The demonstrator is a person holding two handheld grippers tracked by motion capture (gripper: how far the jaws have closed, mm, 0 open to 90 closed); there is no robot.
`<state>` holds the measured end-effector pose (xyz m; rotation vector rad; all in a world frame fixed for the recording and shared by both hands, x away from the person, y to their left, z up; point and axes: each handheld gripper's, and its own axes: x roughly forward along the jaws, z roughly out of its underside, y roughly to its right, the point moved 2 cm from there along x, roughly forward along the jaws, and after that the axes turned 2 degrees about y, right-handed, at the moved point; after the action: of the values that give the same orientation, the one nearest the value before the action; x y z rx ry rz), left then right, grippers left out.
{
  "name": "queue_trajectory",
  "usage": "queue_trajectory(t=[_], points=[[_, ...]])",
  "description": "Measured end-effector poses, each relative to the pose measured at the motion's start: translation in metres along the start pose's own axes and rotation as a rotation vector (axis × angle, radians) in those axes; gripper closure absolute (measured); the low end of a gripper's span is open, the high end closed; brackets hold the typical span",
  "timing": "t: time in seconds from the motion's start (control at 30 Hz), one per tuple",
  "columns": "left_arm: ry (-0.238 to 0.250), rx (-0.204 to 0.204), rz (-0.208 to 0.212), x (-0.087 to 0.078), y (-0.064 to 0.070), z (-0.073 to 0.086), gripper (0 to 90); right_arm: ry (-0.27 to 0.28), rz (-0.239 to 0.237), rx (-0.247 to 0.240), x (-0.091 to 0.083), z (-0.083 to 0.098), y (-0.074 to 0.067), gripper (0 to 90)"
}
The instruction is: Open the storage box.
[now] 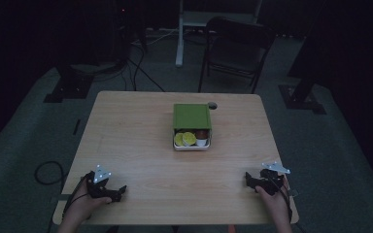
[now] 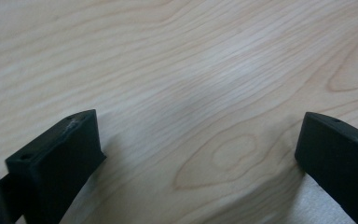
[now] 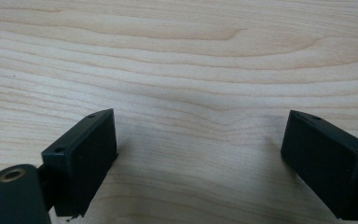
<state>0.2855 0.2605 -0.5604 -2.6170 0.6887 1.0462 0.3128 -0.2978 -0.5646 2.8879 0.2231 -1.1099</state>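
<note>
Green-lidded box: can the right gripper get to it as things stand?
Probably yes. The right gripper sits open at the near edge, and only bare table lies between it and the green-lidded box at the centre.

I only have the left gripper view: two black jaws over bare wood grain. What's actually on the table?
Observer: In the high view, a white box with a green lid slid partly back sits past the table's centre.
Operator: Anything in the box?
Observer: Yellow-green round pieces at its open front, with a brown one and a white one beside them; what they are is too small to tell.
Operator: Where's the right gripper?
Observer: The right gripper rests near the table's near right corner, jaws apart with only wood between them; the left gripper mirrors it at the near left.
</note>
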Motion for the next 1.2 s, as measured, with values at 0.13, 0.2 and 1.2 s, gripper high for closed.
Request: queue_trajectory(t=[0.13,0.2,1.2], points=[[0.008,0.067,0.0,0.004,0.007,-0.007,1.5,0.0,0.0,0.001,0.0,0.0,0.0,10.0],[0.011,0.099,0.001,0.006,0.011,-0.011,1.5,0.0,0.0,0.001,0.0,0.0,0.0,10.0],[0.131,0.506,0.083,0.037,0.093,-0.08,1.7,0.0,0.0,0.0,0.0,0.0,0.0,10.0]])
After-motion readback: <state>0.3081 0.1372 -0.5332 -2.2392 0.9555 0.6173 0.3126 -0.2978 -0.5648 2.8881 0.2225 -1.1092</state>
